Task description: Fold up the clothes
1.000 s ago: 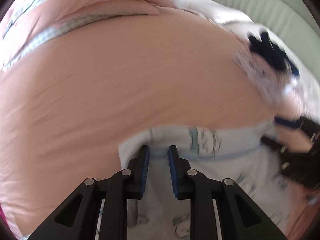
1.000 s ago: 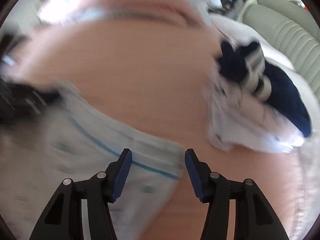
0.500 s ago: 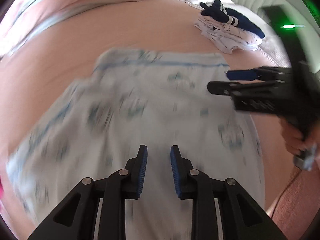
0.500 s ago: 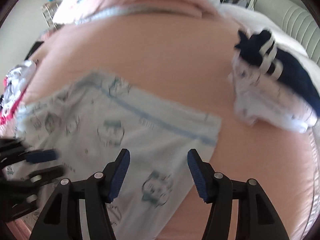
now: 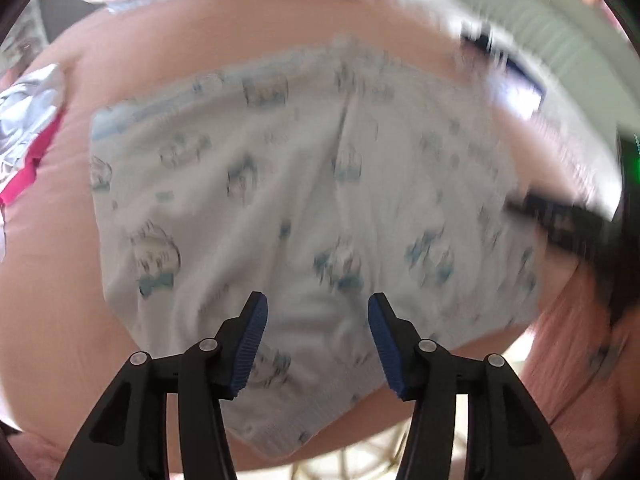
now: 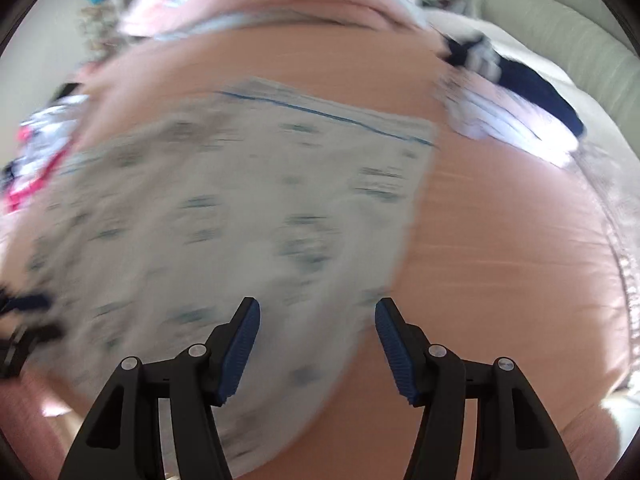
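A white garment with small blue-grey prints and a blue trim line (image 5: 304, 200) lies spread flat on the pink bed cover (image 5: 48, 280); it also shows in the right wrist view (image 6: 224, 216). My left gripper (image 5: 318, 312) is open and empty above the garment's near edge. My right gripper (image 6: 318, 318) is open and empty above the garment's near right part. The right gripper appears as a dark blur at the right of the left wrist view (image 5: 560, 220).
A pile of folded clothes, white with navy on top (image 6: 520, 100), sits at the far right of the bed. A pink and white crumpled garment (image 5: 24, 128) lies at the left. A pale headboard (image 6: 560, 32) stands behind. Pillows (image 6: 280, 4) lie at the back.
My left gripper has opened and let go of the garment, which now lies flat. Both grippers have pulled back toward the near edge of the bed.
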